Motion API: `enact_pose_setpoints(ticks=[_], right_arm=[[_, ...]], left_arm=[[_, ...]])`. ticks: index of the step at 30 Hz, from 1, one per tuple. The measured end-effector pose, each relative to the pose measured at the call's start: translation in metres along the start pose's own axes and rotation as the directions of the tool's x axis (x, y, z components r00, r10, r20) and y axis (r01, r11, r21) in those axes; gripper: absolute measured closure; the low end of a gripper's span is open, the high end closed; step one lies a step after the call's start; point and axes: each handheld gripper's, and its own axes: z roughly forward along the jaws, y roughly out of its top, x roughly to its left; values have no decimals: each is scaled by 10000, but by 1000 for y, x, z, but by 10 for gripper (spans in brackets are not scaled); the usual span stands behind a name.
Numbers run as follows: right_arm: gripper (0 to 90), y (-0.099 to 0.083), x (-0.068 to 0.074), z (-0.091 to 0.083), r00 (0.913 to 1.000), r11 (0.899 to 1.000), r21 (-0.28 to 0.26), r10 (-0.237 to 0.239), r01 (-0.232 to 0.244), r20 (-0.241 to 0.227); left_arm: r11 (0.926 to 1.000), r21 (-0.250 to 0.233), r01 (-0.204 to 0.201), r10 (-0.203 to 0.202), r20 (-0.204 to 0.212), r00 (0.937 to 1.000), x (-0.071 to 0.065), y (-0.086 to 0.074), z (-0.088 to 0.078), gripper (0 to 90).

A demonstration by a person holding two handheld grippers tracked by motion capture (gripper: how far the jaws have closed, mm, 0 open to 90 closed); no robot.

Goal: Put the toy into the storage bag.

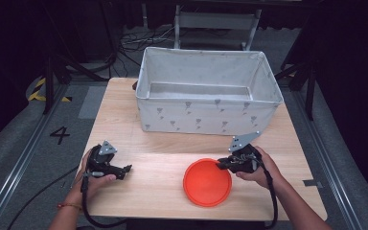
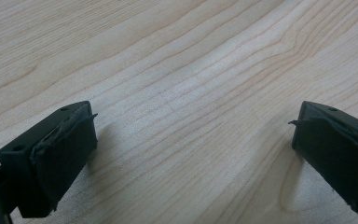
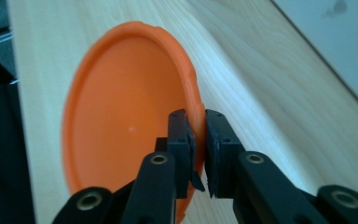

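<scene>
An orange round plate (image 1: 207, 182) is at the front middle of the wooden table (image 1: 163, 143). My right gripper (image 1: 220, 164) is shut on the plate's right rim; in the right gripper view the two pads (image 3: 182, 140) pinch the orange rim of the plate (image 3: 121, 116), one inside, one outside. The plate appears tilted up off the table on the gripped side. My left gripper (image 1: 127, 169) rests at the front left of the table, held by a hand. Its jaws stand wide open over bare wood, and the left gripper (image 2: 193, 135) has nothing between its fingers.
A large white fabric bin (image 1: 206, 93) with a small grey pattern stands at the back of the table, open on top. Table edges drop to a grey floor on both sides. Cables trail from both grippers off the front edge.
</scene>
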Motion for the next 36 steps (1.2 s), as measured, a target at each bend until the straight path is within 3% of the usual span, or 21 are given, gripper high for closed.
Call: enact_pose_setpoints(ticks=[5,6,11,22,29,33,36], right_arm=[[824,19,16,-22,9905,9915,526,-1219,1187,635],[824,19,16,-22,9905,9915,526,-1219,1187,635],[825,33,20,-47,9710,9787,1063,-1902,1758,1451],[826,40,11,-91,9495,9644,1706,-2355,2020,2072],[825,39,0,-122,9432,9683,1792,-2163,1742,2521],[825,40,-3,-138,9337,9630,1816,-2428,1992,2633],[825,43,-4,-146,9330,9631,1710,-2478,2079,2611]], left_arm=[[10000,-25,-14,14,-43,10000,0,0,0,4],[10000,-25,-14,14,-43,10000,0,0,0,4],[10000,-12,19,-19,-37,10000,0,0,0,4],[10000,-25,24,-24,-39,10000,0,0,0,4],[10000,-23,21,-21,-39,10000,0,0,0,4],[10000,-21,18,-19,-38,10000,0,0,0,4],[10000,-10,18,-18,-37,10000,0,0,0,4]])
